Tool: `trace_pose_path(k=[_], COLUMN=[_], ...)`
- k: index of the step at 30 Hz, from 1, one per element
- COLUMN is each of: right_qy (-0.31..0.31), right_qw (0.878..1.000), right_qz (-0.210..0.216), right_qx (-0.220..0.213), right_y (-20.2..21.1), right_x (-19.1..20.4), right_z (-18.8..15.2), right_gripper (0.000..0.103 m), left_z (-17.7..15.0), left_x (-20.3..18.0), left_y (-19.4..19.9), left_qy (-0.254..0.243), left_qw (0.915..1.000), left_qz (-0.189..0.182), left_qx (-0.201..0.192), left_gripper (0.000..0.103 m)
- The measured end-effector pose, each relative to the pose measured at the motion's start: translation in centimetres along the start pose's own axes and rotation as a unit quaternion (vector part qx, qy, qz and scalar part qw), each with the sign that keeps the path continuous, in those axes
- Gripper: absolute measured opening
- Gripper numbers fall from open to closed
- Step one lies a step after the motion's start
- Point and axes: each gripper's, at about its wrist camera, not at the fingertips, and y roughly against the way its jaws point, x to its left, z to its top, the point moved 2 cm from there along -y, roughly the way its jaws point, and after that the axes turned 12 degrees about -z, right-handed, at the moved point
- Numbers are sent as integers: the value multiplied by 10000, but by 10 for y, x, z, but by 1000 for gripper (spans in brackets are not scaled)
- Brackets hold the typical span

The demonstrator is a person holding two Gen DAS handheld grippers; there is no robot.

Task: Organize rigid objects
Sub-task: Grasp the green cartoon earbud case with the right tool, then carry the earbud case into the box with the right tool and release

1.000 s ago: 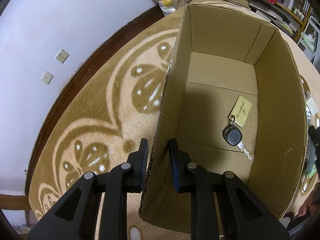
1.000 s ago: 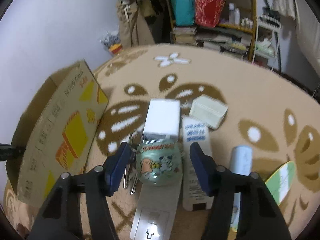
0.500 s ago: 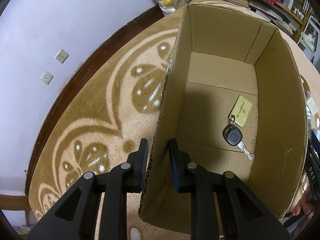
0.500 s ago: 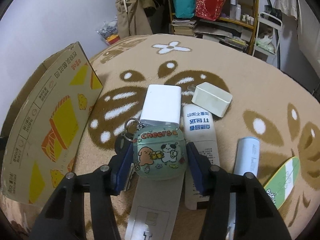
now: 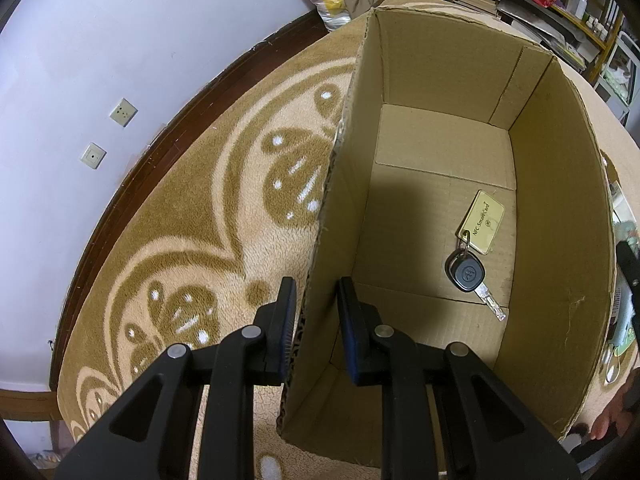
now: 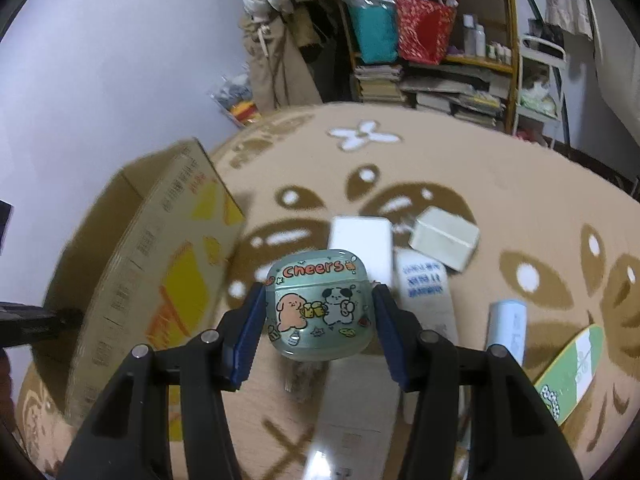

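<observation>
Right wrist view: the right gripper (image 6: 318, 312) has closed its jaws onto the green earbud case (image 6: 318, 304), now lifted clear of the carpet (image 6: 500, 184); a second ago it lay there between parted fingers. Beyond the fingertips lie white boxes (image 6: 360, 242). The left gripper (image 5: 316, 320) stays clamped on the cardboard box (image 5: 560, 240) wall, key (image 5: 466, 274) inside.

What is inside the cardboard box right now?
In the box lies one key ringed to a yellowish card, on the floor near the right wall. The near corner below the left tongs is hidden.
</observation>
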Motion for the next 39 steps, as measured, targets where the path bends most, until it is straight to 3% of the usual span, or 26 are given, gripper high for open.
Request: trace_pose_path(k=[14, 26, 31, 39], right_qy=[200, 637, 599, 484], right_qw=[9925, 9819, 9805, 9848], right_qz=[838, 1347, 1494, 1573], right_qx=[-866, -1173, -1131, -551], right_y=[53, 73, 71, 40], right_x=[54, 105, 113, 117], right_z=[41, 72, 77, 66], right_gripper=[57, 57, 57, 57], left_z=[1, 1, 1, 1], left_x=[0, -1, -2, -2], left_y=[0, -2, -2, -1], left_qy=[-14, -41, -37, -27], left_qw=[10000, 10000, 10000, 10000], left_qz=[15, 25, 10, -6], left_qx=[-2, 2, -3, -4], left_gripper=[20, 20, 20, 20])
